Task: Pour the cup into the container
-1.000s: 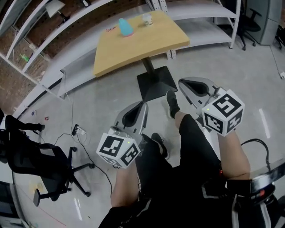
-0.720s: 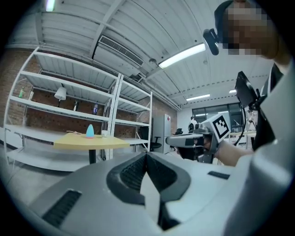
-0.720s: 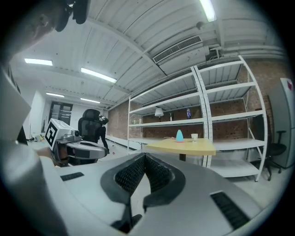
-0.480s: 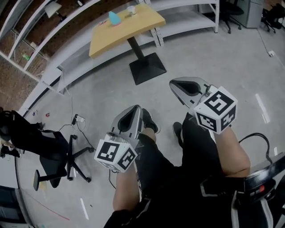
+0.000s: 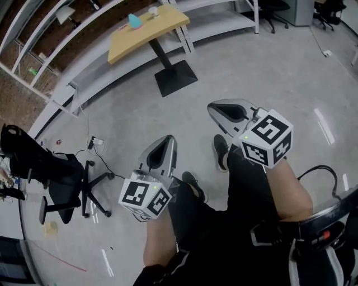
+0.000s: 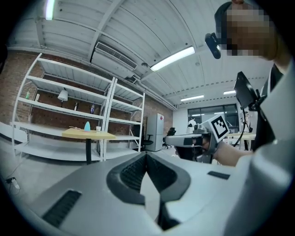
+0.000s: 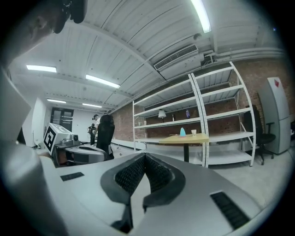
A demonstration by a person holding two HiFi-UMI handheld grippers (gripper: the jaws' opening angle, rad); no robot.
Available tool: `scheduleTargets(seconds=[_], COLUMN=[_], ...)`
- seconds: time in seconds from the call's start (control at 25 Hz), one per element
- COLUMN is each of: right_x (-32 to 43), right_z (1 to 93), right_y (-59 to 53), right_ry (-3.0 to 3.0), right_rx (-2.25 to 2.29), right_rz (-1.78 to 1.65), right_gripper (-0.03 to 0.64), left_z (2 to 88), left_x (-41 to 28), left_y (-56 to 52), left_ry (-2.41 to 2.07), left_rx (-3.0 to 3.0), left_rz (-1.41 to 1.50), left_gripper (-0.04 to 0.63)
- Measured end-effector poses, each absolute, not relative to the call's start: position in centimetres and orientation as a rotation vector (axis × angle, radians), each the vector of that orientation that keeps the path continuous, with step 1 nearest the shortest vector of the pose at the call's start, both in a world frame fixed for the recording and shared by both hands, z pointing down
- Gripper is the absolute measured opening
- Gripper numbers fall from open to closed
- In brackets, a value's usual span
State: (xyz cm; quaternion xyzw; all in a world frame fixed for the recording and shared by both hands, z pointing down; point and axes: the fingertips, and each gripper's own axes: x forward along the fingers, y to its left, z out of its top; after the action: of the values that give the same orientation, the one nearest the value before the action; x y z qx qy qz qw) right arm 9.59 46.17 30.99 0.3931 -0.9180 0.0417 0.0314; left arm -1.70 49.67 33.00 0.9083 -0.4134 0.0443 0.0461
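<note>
A wooden table [image 5: 146,31] stands far off at the top of the head view. On it are a light-blue container [image 5: 134,21] and a small white cup [image 5: 153,11]. Both grippers hang over the floor in front of the person's legs, well short of the table. My left gripper [image 5: 169,141] is shut and empty, and so is my right gripper [image 5: 212,108]. In the left gripper view the container [image 6: 87,126] and the cup [image 6: 98,129] are small and distant. In the right gripper view the container [image 7: 182,132] and the cup [image 7: 193,132] look the same.
A black office chair [image 5: 56,173] stands at the left with cables [image 5: 96,144] on the floor beside it. White shelving [image 5: 72,84] runs behind the table along a brick wall. The table's black base plate [image 5: 175,78] sits on the grey concrete floor.
The table with the container and cup has shrunk and slid toward the upper left of the head view. The grippers and legs have drawn back from it, both jaws staying shut.
</note>
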Motion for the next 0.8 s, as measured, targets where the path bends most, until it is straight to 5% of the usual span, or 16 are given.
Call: scheduleTargets(seconds=[0.8], right_x=[11.1], right_z=[30.8], right_y=[54.0], right_ry=[-2.803], right_rx=[1.244], right_rz=[0.14], right_gripper=[0.0], left_z=[32.1], left_x=[-1.4], left_y=[56.9], left_ry=[-1.287], left_rx=[2.777], left_rz=[0.111], left_gripper=[-0.001])
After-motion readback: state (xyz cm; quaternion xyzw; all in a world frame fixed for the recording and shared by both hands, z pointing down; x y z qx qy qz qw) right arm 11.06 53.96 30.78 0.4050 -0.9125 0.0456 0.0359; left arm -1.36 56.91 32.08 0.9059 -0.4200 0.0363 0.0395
